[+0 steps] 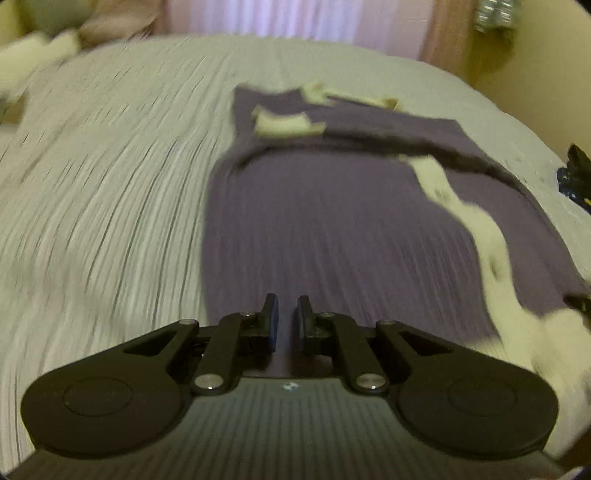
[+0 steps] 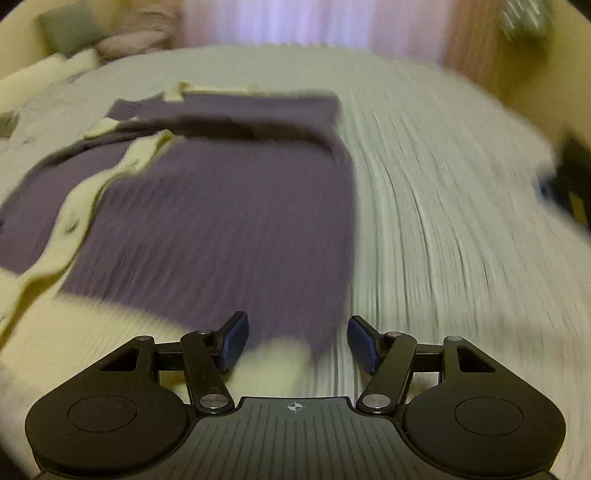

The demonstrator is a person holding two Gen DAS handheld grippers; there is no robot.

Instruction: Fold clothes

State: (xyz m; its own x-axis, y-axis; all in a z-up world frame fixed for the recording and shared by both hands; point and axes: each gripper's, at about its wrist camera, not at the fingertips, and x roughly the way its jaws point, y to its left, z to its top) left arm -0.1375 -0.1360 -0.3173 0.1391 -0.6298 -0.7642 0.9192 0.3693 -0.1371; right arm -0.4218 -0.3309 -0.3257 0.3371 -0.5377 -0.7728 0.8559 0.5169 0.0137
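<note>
A purple cardigan (image 1: 332,221) with a cream button band (image 1: 480,229) and cream cuffs lies flat on the ribbed grey bedspread (image 1: 110,184). Its sleeves are folded across the top. My left gripper (image 1: 287,317) hovers over the cardigan's near left hem, its blue pads a narrow gap apart with nothing between them. In the right wrist view the cardigan (image 2: 221,214) fills the centre left, with its cream hem band (image 2: 110,325) nearest me. My right gripper (image 2: 297,341) stands wide open above the near right corner of the hem, empty. Both views are motion-blurred.
Cream and grey pillows (image 2: 66,48) lie at the far left of the bed. Pink curtains (image 1: 295,18) hang behind it. A dark object (image 2: 569,173) sits at the bed's right edge. Bare bedspread (image 2: 461,221) stretches right of the cardigan.
</note>
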